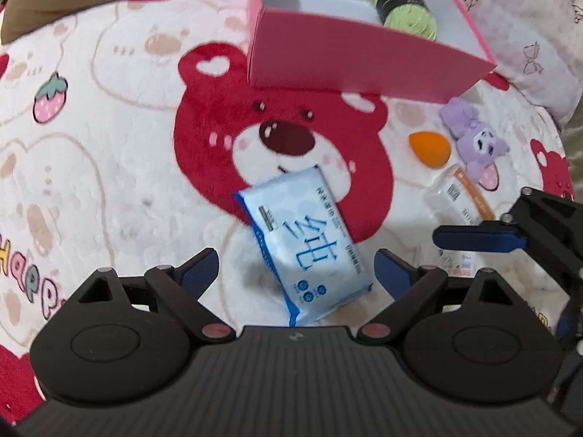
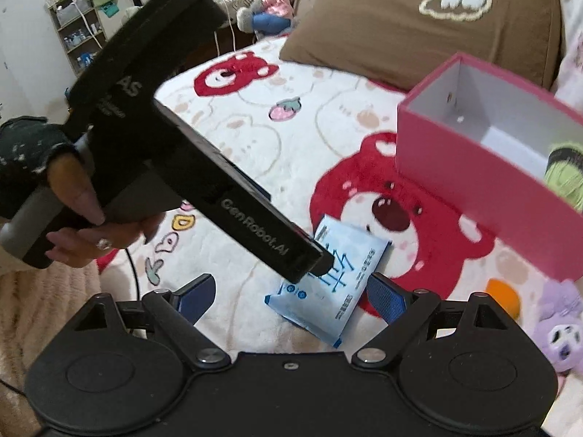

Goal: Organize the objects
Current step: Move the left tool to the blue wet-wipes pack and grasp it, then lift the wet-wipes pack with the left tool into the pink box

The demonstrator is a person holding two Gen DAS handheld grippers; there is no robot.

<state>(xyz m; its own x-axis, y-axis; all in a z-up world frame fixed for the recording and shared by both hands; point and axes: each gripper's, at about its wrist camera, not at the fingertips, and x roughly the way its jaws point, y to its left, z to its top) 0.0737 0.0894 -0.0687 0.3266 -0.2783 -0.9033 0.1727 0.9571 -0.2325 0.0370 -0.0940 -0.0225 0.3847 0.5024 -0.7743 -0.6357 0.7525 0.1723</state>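
Jaws on my left gripper (image 1: 297, 271) stand wide, and the blue tissue pack (image 1: 304, 244) lies flat on the blanket (image 1: 109, 182) between the two blue pads without either pad pressing on it. In the right wrist view I see that gripper's black body slanting down over the pack, its tip covering part of the printed face, with a hand (image 2: 78, 215) in a dark sleeve wrapped around the grey handle.

My right gripper (image 2: 291, 295) is also wide, holding nothing; the same tissue pack (image 2: 339, 291) shows beyond its pads, nearer the right one. In the left wrist view one of its blue fingers (image 1: 481, 238) reaches in from the right edge, over a white and orange box (image 1: 461, 200).

Beyond the pack, the blanket carries a large red bear face (image 1: 284, 138). A pink box (image 1: 349, 62) with a white inside stands open behind the bear's head, and a ball of green yarn (image 1: 404, 3) with a black band sits in it. To the right of the bear lie an orange makeup sponge (image 1: 428, 147) and, just beside it, a purple plush toy (image 1: 473, 142). A brown pillow (image 2: 419, 22) rests behind the pink box.
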